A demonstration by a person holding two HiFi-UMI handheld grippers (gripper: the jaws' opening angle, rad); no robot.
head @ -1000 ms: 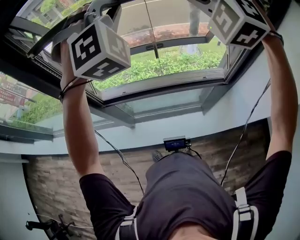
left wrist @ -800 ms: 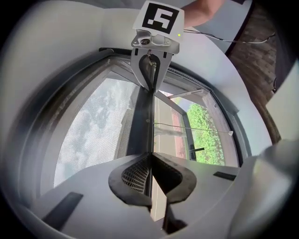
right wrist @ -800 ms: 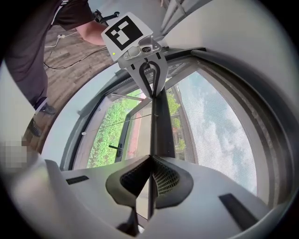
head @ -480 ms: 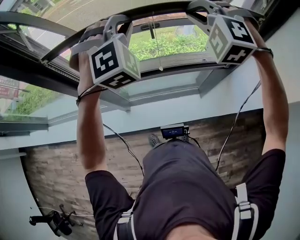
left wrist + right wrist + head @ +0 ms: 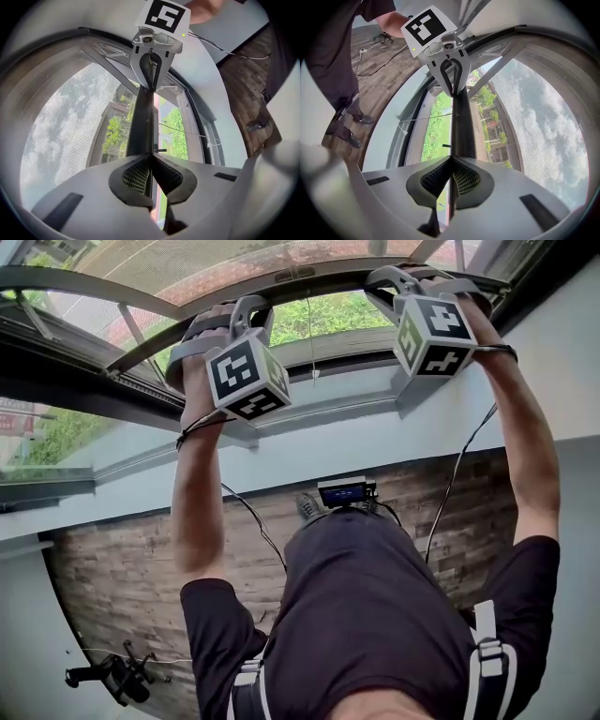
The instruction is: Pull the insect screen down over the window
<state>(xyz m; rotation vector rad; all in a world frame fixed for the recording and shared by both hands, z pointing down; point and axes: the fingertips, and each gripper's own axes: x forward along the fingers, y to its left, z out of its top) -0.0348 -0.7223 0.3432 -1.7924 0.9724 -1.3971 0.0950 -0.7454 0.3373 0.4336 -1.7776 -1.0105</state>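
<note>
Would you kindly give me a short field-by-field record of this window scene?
left gripper: jaws shut on the screen bar
right gripper: jaws shut on the same bar
mesh: covers the window above the bar
uncovered part: glass below the bar, hedge visible through it
pull cord: trails loose from the bar's middle

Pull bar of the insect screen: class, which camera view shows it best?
The left gripper view: the pull bar runs from the shut jaws of the left gripper to the right gripper. The right gripper view mirrors this. The head view shows only a thin curved strip, partly behind the grippers.
</note>
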